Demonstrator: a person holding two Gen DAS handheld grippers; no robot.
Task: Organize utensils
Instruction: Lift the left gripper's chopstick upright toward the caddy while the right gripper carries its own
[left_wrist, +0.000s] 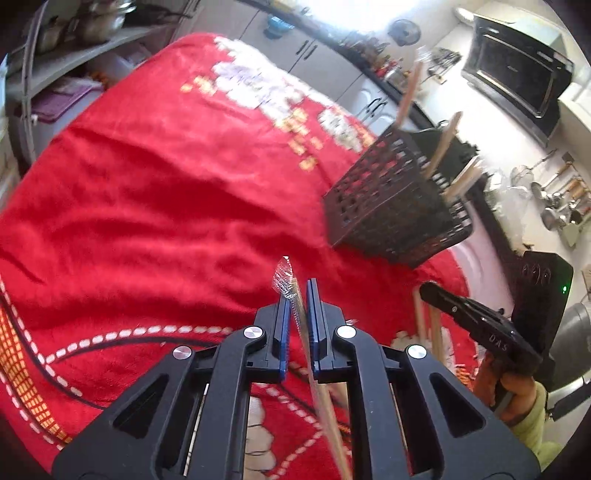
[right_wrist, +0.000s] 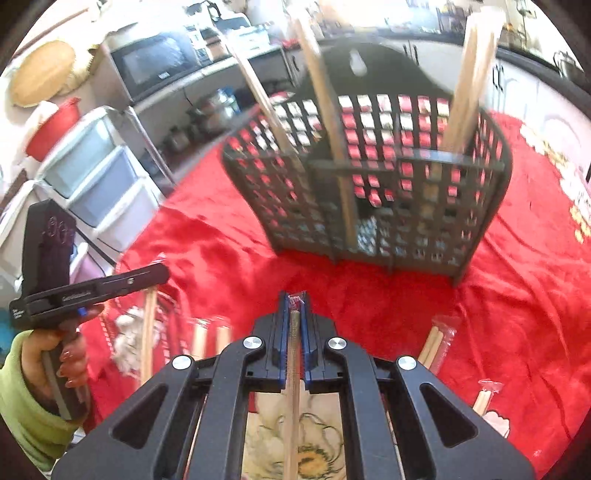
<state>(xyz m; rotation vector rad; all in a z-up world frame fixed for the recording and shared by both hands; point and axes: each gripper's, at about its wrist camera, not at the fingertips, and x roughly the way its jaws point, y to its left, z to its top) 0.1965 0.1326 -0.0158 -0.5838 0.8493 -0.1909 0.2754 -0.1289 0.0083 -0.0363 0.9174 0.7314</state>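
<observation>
Black slotted basket (right_wrist: 369, 177) upright on a red blanket (right_wrist: 221, 240), taken here as the landmark. Behind the basket: counter, microwave (right_wrist: 155, 62), stacked plastic drawers (right_wrist: 99, 177) to its left. Nothing between the basket and either gripper but bare blanket.

In front of the basket, scattered on the blanket: several pairs of wooden chopsticks in clear wrappers (right_wrist: 437, 347), one pair near its right front corner, others off its left front, blurred. Inside the basket: more chopsticks (right_wrist: 325, 96) standing and leaning, tops well above the rim, spread over at least two compartments; exact compartments hard to tell through the blur.

Right gripper (right_wrist: 294, 314) in front of the basket, blue pads closed on one wrapped pair of chopsticks (right_wrist: 293, 354); stick running straight back between the fingers, crimped wrapper end poking out at the tips. Left gripper (left_wrist: 297, 295) to the left front of the basket, likewise clamped on a wrapped chopstick pair (left_wrist: 295, 302), stick lying slightly slanted between the pads, wrapper tip (left_wrist: 282, 273) jutting forward.

Left wrist view only: toaster oven (left_wrist: 517, 77) and hanging ladles (left_wrist: 554, 199) beyond the basket, plus the right gripper seen side-on. Right wrist view only: basket's open top and dividers, a hand (right_wrist: 70, 362) in a green sleeve (right_wrist: 22, 406) on the left gripper's handle.
</observation>
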